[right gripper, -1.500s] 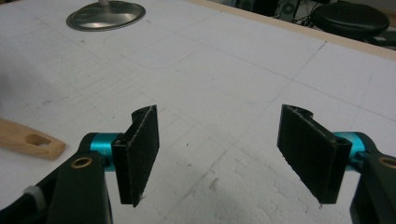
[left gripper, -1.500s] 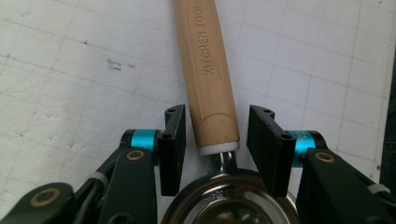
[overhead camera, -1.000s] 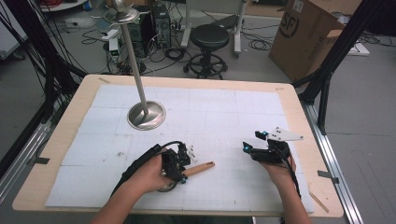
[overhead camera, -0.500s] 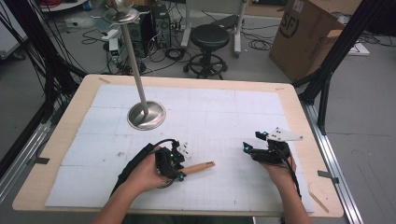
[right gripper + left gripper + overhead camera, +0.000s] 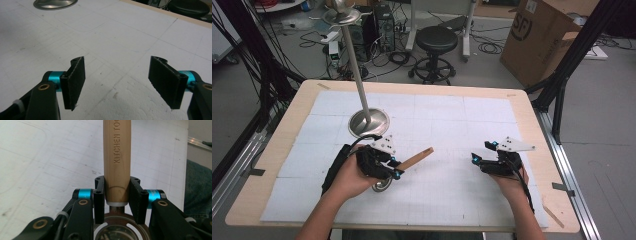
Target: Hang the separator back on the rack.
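Observation:
A kitchen tool with a wooden handle (image 5: pixel 416 159) and a round metal head (image 5: pixel 382 186) is held off the white mat. My left gripper (image 5: pixel 394 168) is shut on the handle close to the head, and the handle slants up to the right. In the left gripper view, both black pads of my left gripper (image 5: pixel 117 185) press the handle (image 5: pixel 117 157), which is stamped with lettering. The slotted metal head (image 5: pixel 117 228) lies just below the jaws. My right gripper (image 5: pixel 482 152) rests low at the right, open, with nothing between its pads (image 5: pixel 75 80).
A metal stand with a tall pole and round base (image 5: pixel 368 123) rises at the mat's left rear; its base (image 5: pixel 55 3) also appears far off in the right gripper view. Wooden table edge (image 5: pixel 542 150) frames the mat. A stool and a cardboard box stand beyond.
My left hand has lifted the tool off the mat and drawn it up and toward the stand; the handle now tilts upward. The right hand has stayed put.

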{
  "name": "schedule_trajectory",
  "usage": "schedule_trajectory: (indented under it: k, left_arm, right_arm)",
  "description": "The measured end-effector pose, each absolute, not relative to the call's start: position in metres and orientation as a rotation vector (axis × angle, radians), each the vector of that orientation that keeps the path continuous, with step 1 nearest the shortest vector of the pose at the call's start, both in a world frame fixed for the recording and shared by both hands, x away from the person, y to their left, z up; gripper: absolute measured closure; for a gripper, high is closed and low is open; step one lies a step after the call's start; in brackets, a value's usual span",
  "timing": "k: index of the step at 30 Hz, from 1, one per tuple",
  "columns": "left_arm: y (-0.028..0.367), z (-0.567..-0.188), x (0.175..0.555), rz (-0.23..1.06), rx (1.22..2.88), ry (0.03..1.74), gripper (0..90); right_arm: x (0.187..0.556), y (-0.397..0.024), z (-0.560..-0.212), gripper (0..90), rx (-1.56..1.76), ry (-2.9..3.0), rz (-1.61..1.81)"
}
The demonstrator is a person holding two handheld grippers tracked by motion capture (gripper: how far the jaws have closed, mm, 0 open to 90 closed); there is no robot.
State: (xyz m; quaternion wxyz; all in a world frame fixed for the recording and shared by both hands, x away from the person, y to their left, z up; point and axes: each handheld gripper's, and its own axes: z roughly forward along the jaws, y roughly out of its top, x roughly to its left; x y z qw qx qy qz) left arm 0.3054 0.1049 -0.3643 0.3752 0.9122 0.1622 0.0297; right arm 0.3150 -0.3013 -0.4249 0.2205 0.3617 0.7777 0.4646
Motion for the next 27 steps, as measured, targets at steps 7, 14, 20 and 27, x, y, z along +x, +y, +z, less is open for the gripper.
schedule_trajectory:
  k: [7, 14, 20, 27]
  left_arm:
    - [0.121, -0.348, 0.307, 0.124, 2.286, 0.436, 69.0]
    - [0.144, -0.328, 0.311, 0.163, 2.209, 0.450, 69.0]
    - [0.165, -0.310, 0.315, 0.197, 2.120, 0.476, 69.0]
    - [0.187, -0.291, 0.319, 0.240, 2.026, 0.512, 69.0]
  right_arm:
    - [0.315, -0.301, -0.425, 29.2, 1.003, 2.145, 1.287]
    - [0.315, -0.302, -0.425, 29.2, 1.001, 2.147, 1.288]
    - [0.315, -0.301, -0.425, 29.2, 0.996, 2.150, 1.287]
    - [0.315, -0.301, -0.425, 29.2, 0.996, 2.150, 1.287]
